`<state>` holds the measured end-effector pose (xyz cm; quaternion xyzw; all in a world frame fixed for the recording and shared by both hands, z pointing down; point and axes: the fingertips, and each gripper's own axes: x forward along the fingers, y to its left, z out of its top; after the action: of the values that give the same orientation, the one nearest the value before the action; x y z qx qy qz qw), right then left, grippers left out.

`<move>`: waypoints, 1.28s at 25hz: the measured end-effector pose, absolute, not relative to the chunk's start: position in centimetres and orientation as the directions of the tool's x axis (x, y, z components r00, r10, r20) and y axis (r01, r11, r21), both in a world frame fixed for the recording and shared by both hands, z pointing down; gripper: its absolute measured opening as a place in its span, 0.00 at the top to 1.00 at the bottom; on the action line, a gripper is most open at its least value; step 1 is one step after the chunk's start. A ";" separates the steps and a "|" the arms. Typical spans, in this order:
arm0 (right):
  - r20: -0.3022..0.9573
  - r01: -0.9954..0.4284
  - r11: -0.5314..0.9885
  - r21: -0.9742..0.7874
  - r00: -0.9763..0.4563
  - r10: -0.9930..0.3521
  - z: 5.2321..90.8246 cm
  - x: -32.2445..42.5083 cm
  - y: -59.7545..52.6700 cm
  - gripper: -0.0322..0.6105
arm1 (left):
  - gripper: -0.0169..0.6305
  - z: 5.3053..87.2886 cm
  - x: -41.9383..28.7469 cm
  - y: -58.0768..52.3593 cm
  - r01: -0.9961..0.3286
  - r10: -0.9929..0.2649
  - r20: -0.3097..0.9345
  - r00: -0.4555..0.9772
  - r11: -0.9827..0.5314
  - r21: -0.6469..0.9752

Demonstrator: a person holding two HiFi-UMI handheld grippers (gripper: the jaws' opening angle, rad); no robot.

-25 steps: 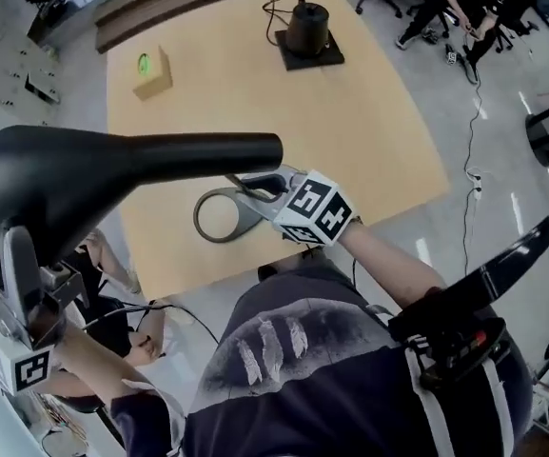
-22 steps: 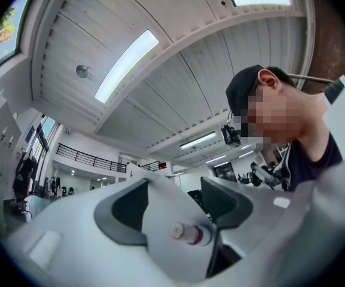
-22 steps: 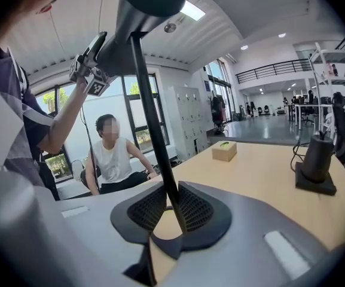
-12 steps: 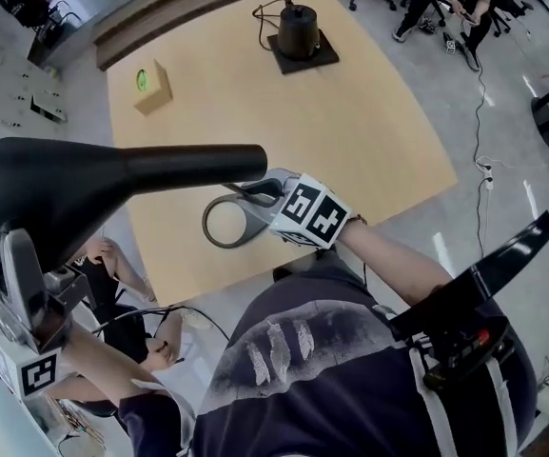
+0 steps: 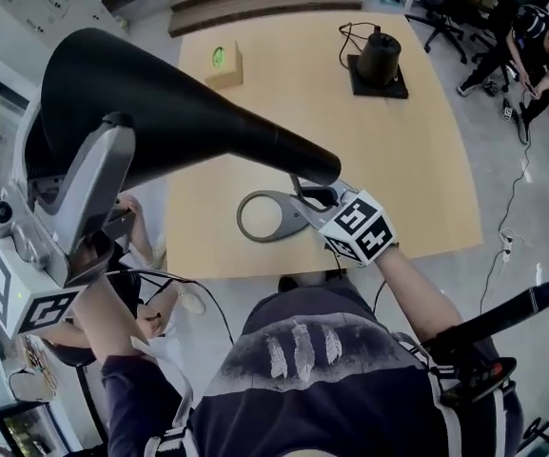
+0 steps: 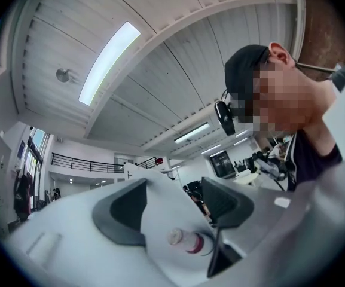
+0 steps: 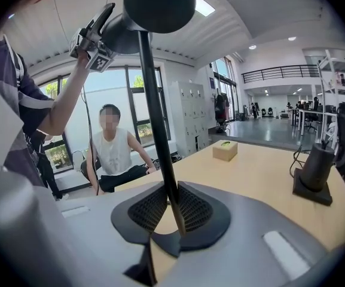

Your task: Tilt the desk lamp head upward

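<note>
Lamp head (image 5: 160,112) has tilted upward, hiding table (image 5: 398,160) edge near the box (image 5: 225,65).

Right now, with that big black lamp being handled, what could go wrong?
1. The left gripper has its jaws apart with nothing between them. It seems only to lean on the lamp head, which could slip away.
2. The right gripper pinches the thin stem low down, while the head reaches far sideways, so the lamp may twist or tip.
3. The ring base sits near the table edge, and a seated person is close by.
</note>
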<state>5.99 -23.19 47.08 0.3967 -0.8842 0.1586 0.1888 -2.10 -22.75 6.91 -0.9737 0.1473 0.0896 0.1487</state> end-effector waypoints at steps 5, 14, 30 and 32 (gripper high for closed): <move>0.461 -0.758 0.639 -0.129 -0.616 -0.638 47.1 5.8 -23.1 0.88 | 0.53 7.2 -2.7 -23.1 -0.377 -0.328 -0.195 0.924 -0.863 -0.336; 0.405 -0.807 0.582 -0.098 -0.567 -0.717 45.3 6.9 -23.2 0.57 | 0.44 8.8 -7.4 -22.4 -0.447 -0.389 -0.229 0.892 -0.832 -0.329; 0.335 -0.859 0.509 -0.052 -0.495 -0.802 41.9 5.6 -19.5 0.95 | 0.97 22.5 -14.1 -22.5 -0.435 -0.427 -0.167 0.889 -0.900 -0.012; 0.330 -0.846 0.529 -0.064 -0.519 -0.789 41.8 4.9 -19.0 0.95 | 0.97 23.8 -13.6 -22.1 -0.428 -0.424 -0.136 0.895 -0.904 0.005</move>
<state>4.93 -19.02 41.75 0.4727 -0.8645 0.1089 0.1315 -13.58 -22.07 23.83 -0.9734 0.2189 0.0671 0.0126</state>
